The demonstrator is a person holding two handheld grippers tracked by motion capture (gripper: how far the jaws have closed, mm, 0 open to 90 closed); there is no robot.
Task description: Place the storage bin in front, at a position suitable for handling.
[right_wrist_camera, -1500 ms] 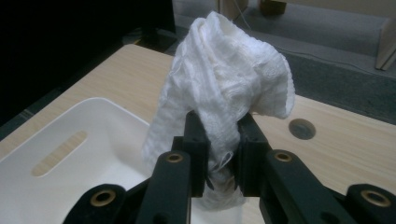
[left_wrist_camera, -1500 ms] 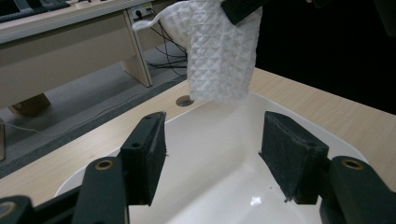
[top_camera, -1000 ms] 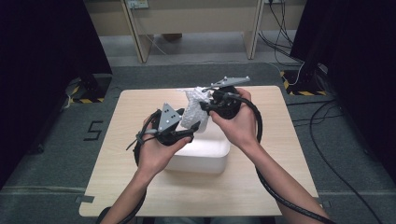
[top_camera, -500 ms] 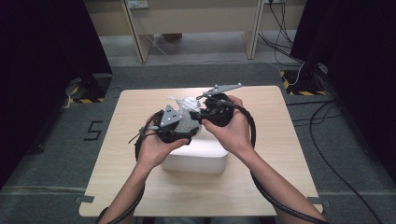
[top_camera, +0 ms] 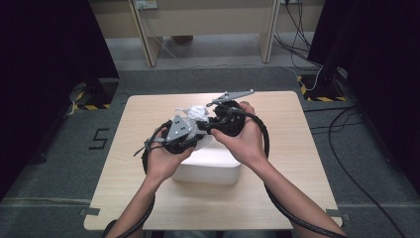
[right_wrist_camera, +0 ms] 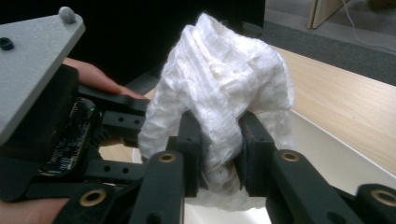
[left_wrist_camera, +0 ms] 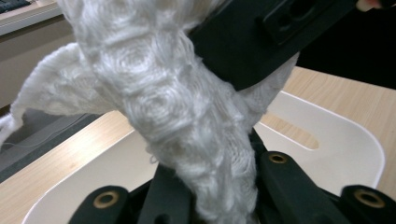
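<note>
Both grippers' jaws pinch the white cloth [right_wrist_camera: 219, 93] above the white bin's [left_wrist_camera: 345, 140] rim.

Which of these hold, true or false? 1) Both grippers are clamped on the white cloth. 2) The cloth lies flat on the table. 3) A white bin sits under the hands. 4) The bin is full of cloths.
1) True: the left gripper and the right gripper both pinch the white cloth.
2) False: it is bunched and held up above the table.
3) True: the white bin sits on the table below them.
4) False: the part of its inside seen in the left gripper view is bare.
</note>
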